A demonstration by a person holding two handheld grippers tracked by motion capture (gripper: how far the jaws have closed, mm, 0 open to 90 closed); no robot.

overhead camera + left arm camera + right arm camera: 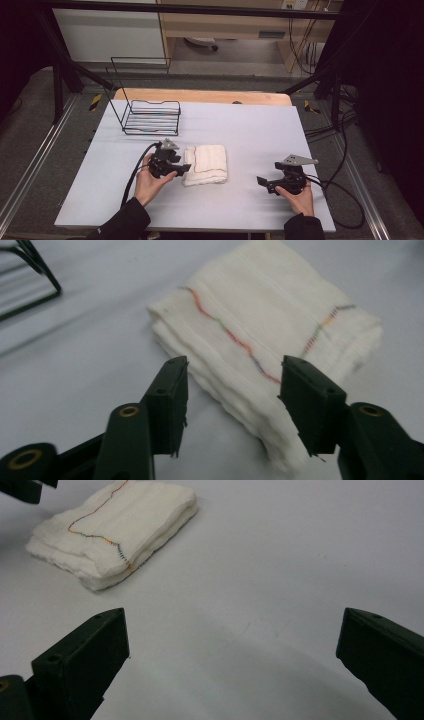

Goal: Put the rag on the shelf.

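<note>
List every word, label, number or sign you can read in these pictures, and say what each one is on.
No text can be read anywhere.
The folded towel has only a coloured stitched line, no letters.
The wire rack has no label.
A small panel under the desk at the back is too small and blurred to read.
The yellow and black tape by the table's corners is a pattern, not writing.

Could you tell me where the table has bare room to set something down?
Bare cover lies between the folded towel and the right tongs, and right of the wire rack. It is crowded where the left tongs meet the towel.
</note>
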